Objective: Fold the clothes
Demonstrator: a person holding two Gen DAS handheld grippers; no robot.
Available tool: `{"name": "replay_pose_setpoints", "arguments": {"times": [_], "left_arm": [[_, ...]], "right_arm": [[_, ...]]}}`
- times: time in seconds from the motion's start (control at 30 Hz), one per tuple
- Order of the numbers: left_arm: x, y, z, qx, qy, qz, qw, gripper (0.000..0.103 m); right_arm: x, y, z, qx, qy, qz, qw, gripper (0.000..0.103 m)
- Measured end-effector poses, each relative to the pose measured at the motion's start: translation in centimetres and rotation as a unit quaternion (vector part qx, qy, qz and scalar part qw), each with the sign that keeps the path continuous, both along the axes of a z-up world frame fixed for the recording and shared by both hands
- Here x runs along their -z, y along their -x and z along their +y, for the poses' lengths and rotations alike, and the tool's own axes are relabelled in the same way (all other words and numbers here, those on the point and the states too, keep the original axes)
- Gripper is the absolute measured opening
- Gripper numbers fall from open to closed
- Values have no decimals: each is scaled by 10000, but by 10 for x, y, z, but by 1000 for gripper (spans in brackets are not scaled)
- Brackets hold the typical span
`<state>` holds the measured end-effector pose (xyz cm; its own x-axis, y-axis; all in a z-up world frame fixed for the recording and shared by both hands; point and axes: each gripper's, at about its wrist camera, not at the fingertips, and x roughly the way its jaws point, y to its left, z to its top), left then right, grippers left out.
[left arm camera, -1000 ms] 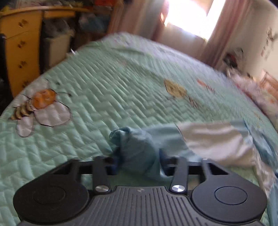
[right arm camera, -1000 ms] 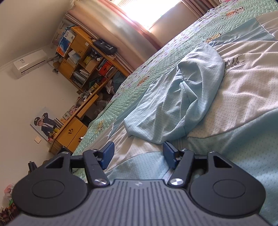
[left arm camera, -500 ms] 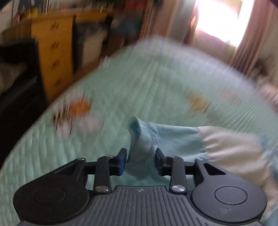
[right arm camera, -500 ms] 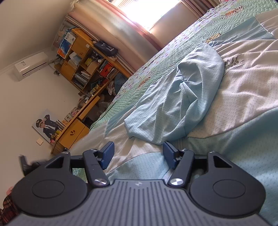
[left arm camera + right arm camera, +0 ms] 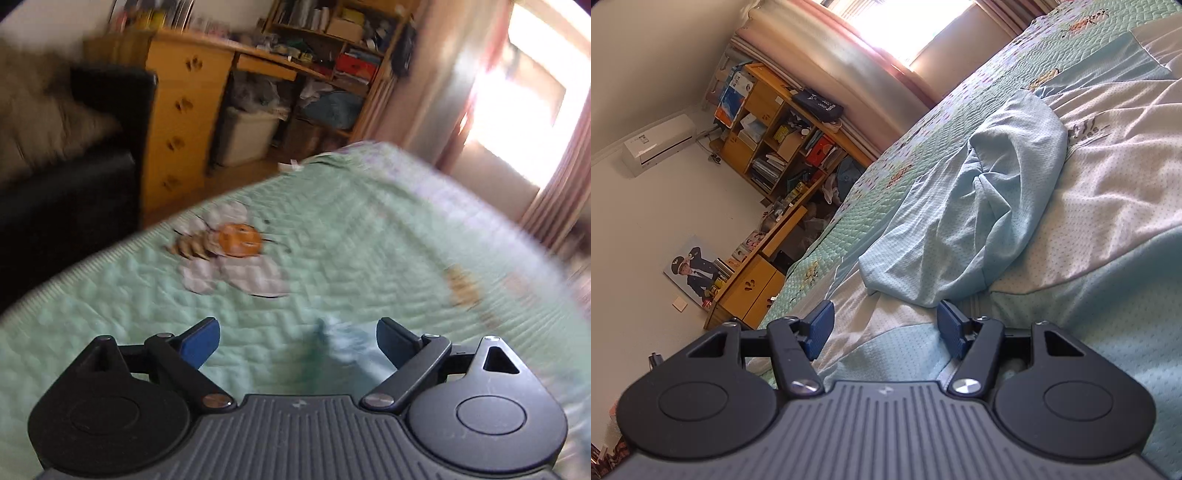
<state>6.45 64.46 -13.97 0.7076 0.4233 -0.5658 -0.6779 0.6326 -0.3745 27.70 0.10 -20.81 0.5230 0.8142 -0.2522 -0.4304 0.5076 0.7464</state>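
**A:** Where is the garment lying?

**B:** The pale blue and white shirt (image 5: 1089,206) is lying spread over the bed (image 5: 849,218), and its blue sleeve (image 5: 964,218) is folded across the white chest panel, bunching into a soft roll. In the right wrist view the cloth is filling most of the frame.

**A:** And the left claw?

**B:** The left claw (image 5: 299,341) is standing wide; its jaws have just been opening. A blurred bit of blue cloth (image 5: 341,341) is sitting between the blue pads (image 5: 201,339), but neither pad is touching it. The view is smeared with motion.

**A:** Is the right claw holding anything?

**B:** The right claw (image 5: 884,328) is sitting low over the shirt's hem with its jaws partly apart. Fabric is lying under and between the pads, but they are not pressing on it.

**A:** What is surrounding all this?

**B:** A mint green quilt (image 5: 332,229) is covering the bed, showing a stitched bee (image 5: 229,251). Beyond the bed's edge, a yellow wooden drawer unit (image 5: 181,122) and cluttered shelves (image 5: 775,136) are standing against the wall, pink curtains (image 5: 849,66) are hanging beside a bright window, and an air conditioner (image 5: 657,144) is hanging high on the wall.
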Motion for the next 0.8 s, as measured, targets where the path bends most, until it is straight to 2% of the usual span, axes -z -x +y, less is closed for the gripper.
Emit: {"name": "replay_pose_setpoints", "arguments": {"times": [0.1,0.17,0.2,0.3,0.33,0.37,0.4,0.47,0.57,0.63,0.7,0.8], "left_arm": [[-9,11,0,-143,211,-626,9977,91],[-9,9,-4,369,601,-1214,9901,91],[-3,4,-5,678,907,-1376,9840,91],[21,-22,-7,1012,1295,-949,9818,91],[31,-30,-5,812,1225,-602,9873,87],[37,-31,-2,706,1172,-583,9889,80],[40,-32,0,592,1139,-597,9899,80],[34,-22,2,285,1218,-917,9879,81],[18,0,-2,-101,976,-1428,9849,84],[9,15,-7,-439,909,-1394,9851,90],[12,23,-17,-554,1103,-1319,9836,91],[31,29,-36,-468,1830,-1228,9743,91]], "right_arm": [[0,1,0,-1,-14,3,10000,63],[0,1,0,-1,-23,3,10000,63],[0,1,0,-2,-28,3,10000,63],[0,0,0,0,-28,4,10000,63],[-1,1,0,-1,-25,4,10000,63],[-1,0,-1,-2,-23,3,10000,63],[-1,0,-1,-3,-22,3,10000,63],[-1,0,-1,-3,-28,4,10000,63],[-2,1,-2,-4,-47,5,10000,63],[-1,1,-2,-6,-84,9,10000,63],[-1,1,-4,-7,-136,16,9999,63],[0,1,-5,-8,-202,27,9998,63]]}}
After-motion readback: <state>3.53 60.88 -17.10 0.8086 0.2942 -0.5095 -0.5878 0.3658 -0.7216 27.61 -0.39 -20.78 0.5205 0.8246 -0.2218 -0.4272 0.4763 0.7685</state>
